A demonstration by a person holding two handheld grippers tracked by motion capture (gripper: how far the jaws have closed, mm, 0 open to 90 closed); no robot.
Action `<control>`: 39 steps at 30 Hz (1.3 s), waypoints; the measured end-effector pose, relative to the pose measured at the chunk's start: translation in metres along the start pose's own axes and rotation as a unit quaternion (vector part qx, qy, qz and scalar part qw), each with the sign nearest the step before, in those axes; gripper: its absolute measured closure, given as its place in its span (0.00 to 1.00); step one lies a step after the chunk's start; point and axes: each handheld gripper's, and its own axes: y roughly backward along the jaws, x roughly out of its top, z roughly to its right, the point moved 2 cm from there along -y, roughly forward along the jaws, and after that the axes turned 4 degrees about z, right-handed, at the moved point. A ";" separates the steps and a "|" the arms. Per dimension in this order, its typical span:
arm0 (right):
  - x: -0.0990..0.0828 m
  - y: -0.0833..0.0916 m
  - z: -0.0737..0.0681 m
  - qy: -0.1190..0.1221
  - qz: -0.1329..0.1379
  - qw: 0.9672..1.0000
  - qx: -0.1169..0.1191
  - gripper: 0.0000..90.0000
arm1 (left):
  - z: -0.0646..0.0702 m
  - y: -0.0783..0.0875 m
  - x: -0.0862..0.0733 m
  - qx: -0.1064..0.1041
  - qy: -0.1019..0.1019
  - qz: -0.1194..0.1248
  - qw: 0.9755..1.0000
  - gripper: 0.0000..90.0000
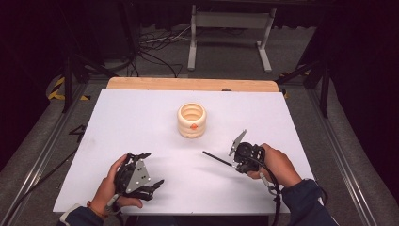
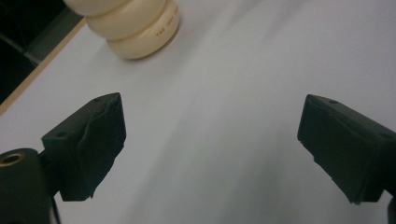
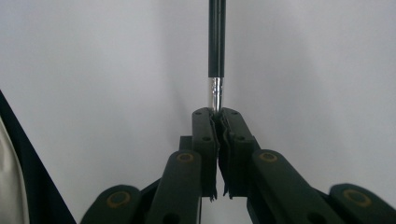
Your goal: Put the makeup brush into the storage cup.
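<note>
My right gripper (image 1: pixel 237 159) pinches a black pen (image 1: pixel 216 158) by its end, tip toward 10 o'clock, likely bound for the cream holder (image 1: pixel 192 120) at 12, while my left gripper (image 1: pixel 149 175) waits spread.

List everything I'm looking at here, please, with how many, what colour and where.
Ribbed holder: one, cream, middle of the table, upright.
Thin stick: one, black with a silver band, clamped in the right gripper, pointing toward the table's middle.
Table: one, white top, wooden far edge.
Metal stand: one, grey, on the floor beyond the table.
Left gripper: one, black, near left, jaws apart.
Right gripper: one, black, near right.
Hands: two, holding the grippers.
</note>
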 end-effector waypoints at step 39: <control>0.100 -0.020 -0.037 0.068 -0.041 0.994 0.073 0.95 | 0.044 -0.071 0.045 0.027 -0.225 -0.072 0.971 0.61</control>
